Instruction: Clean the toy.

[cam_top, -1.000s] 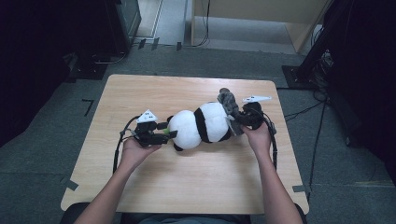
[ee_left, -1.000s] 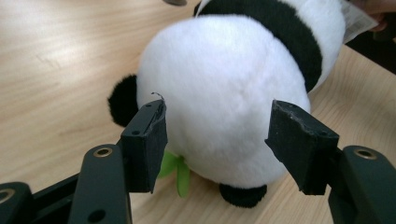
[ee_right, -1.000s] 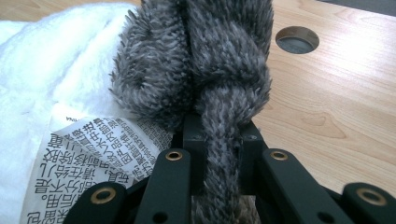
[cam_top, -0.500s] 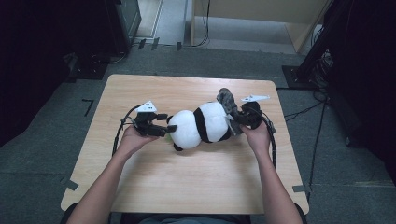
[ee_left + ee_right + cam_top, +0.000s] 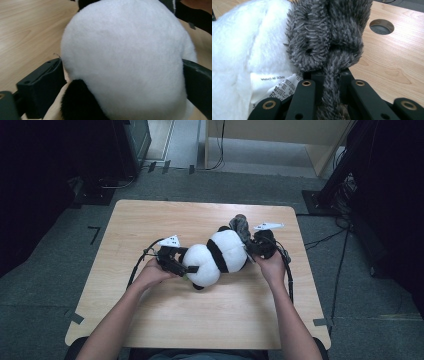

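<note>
So the left gripper [image 5: 184, 266] slid in closer along the table and its jaws have just been opening up wide. Now the panda plush's [image 5: 220, 256] white head end sits right between them, where before they were pinched near it.

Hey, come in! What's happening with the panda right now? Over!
Left gripper jaws just opened wide, astride panda's white head. Right gripper shut on grey fuzzy strip at its rear. Table clear around it.
</note>
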Motion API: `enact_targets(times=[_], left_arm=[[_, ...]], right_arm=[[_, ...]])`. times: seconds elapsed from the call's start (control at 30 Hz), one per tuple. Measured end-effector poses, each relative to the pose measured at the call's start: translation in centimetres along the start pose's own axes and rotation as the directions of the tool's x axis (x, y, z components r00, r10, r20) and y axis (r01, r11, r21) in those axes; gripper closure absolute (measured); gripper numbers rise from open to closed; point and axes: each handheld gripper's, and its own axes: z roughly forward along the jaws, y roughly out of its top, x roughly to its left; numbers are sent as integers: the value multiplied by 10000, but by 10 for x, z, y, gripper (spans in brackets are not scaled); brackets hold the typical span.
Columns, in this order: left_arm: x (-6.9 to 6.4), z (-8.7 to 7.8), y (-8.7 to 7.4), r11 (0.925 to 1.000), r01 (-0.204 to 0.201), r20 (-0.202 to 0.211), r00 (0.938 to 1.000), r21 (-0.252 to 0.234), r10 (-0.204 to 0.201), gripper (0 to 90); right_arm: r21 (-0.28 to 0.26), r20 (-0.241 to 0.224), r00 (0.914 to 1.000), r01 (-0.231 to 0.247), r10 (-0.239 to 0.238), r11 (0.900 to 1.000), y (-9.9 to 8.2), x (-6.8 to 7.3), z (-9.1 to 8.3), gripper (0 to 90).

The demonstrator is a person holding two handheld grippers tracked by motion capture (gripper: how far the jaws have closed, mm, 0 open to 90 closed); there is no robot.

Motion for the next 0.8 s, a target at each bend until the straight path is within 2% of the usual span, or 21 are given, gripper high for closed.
enact_targets(times=[0.03, 0.2, 0.33, 0.47, 0.57, 0.7, 0.8], left_arm=[[0, -1, 0, 10000, -55, 87, 9999, -17, 55, 67], [0, -3, -2, 9999, -97, 376, 9992, -92, 100, 209], [-5, -6, 1, 9998, -180, 167, 9997, 98, 178, 346], [-13, -8, 4, 9995, -115, 173, 9998, 293, 110, 484], [-21, -10, 9, 9991, -190, 200, 9996, 375, 182, 554], [-25, -21, 15, 9997, 180, 251, 9995, -139, -177, 584], [-24, -33, 18, 9957, 554, 56, 9985, -747, -551, 584]], right_arm=[[-14, -9, 10000, -47, 47, 10000, 0, 0, 0, 820], [-80, -25, 9999, -155, 155, 9998, -1, 0, 1, 820], [-108, 9, 9998, -173, 173, 9998, -1, 0, 1, 819], [-166, 122, 9998, -145, 147, 9998, -1, 1, -1, 818], [-205, 253, 9996, -94, 99, 9997, 0, 0, -4, 816], [-422, 562, 9982, -200, 223, 9989, 2, -5, -16, 812], [-968, 599, 9969, -453, 512, 9943, 5, -10, -31, 811]])
